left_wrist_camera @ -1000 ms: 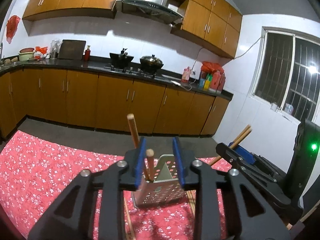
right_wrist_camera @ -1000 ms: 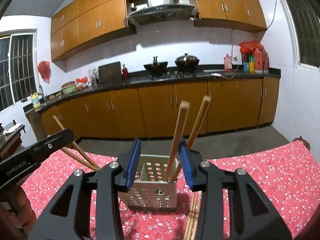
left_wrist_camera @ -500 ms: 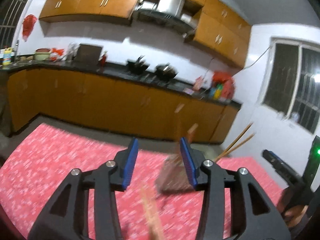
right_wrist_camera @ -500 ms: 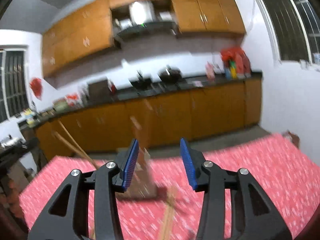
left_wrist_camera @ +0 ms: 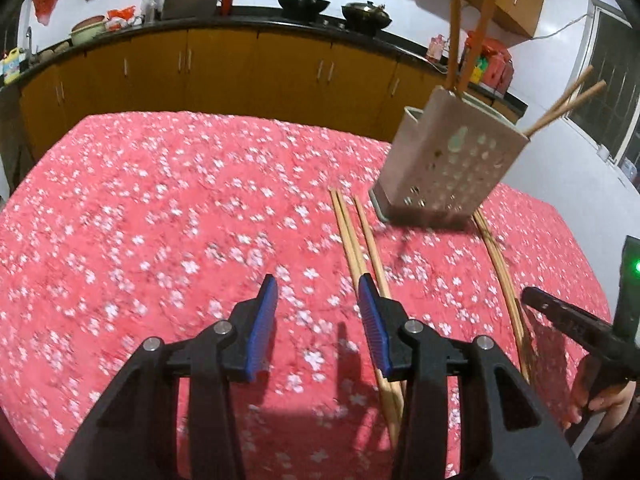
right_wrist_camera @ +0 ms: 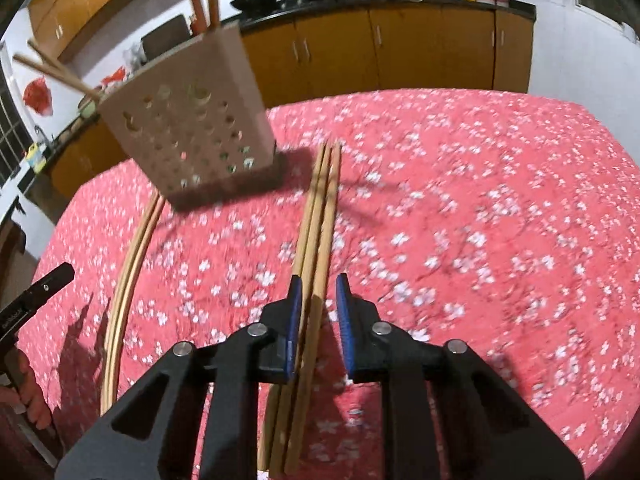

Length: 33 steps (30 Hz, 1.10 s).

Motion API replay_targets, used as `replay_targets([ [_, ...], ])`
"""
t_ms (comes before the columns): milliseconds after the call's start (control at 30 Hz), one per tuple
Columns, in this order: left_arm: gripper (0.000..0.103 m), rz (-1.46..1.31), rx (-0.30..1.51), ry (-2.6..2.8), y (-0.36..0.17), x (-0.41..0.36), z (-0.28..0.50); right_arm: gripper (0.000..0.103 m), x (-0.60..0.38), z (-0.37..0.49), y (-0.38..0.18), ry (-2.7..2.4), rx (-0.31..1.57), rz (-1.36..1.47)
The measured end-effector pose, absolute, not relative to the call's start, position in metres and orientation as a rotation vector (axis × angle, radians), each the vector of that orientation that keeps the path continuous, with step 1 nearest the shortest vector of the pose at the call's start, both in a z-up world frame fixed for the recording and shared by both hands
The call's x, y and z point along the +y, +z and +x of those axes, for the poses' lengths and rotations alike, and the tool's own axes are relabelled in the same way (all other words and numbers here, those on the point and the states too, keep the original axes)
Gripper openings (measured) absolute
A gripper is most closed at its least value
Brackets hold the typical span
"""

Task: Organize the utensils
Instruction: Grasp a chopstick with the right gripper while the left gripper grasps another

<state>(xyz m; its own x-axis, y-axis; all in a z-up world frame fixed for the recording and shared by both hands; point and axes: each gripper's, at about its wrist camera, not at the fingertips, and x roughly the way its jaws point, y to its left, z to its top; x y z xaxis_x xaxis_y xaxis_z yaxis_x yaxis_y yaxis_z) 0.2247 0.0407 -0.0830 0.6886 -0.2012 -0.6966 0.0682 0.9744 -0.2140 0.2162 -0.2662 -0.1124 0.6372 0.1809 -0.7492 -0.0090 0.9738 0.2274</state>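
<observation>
right gripper (right_wrist_camera: 316, 312) apart, straddling loose wooden chopsticks (right_wrist_camera: 316, 216) lying flat on red floral desk (right_wrist_camera: 480, 200) | left gripper (left_wrist_camera: 318, 320) apart, empty, beside chopsticks | perforated metal holder (left_wrist_camera: 448, 168) upright beyond, four chopsticks inside | both grippers lower than a second ago | only left view shows right gripper's green light.
</observation>
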Motion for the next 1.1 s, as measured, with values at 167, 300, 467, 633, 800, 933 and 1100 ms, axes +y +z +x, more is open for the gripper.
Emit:
replay_targets([
  [167, 0.041, -0.177, 0.817, -0.178, -0.090, 0.032, 0.221, 0.016, -0.262, 0.216, -0.117, 0.074, 0.875, 0.161],
  [300, 0.039, -0.177, 0.838, -0.197, -0.096, 0.023, 0.220, 0.015, -0.268, 0.214, -0.119, 0.076, 0.880, 0.170],
  [467, 0.035, -0.174, 0.864, -0.216, -0.103, 0.015, 0.220, 0.008, -0.262, 0.213, -0.121, 0.044, 0.882, 0.086],
  [633, 0.028, -0.159, 0.879, -0.230, -0.108, 0.008, 0.218, 0.007, -0.283, 0.221, -0.122, -0.043, 0.882, 0.152],
  [800, 0.021, -0.136, 0.898, -0.236, -0.113, 0.003, 0.218, 0.008, -0.281, 0.218, -0.122, -0.038, 0.876, 0.126],
  [933, 0.018, -0.110, 0.905, -0.233, -0.115, -0.002, 0.217, 0.008, -0.281, 0.220, -0.124, -0.032, 0.877, 0.132],
  [1100, 0.017, -0.089, 0.905, -0.220, -0.115, -0.006, 0.218, 0.008, -0.279, 0.216, -0.124, -0.019, 0.880, 0.129],
])
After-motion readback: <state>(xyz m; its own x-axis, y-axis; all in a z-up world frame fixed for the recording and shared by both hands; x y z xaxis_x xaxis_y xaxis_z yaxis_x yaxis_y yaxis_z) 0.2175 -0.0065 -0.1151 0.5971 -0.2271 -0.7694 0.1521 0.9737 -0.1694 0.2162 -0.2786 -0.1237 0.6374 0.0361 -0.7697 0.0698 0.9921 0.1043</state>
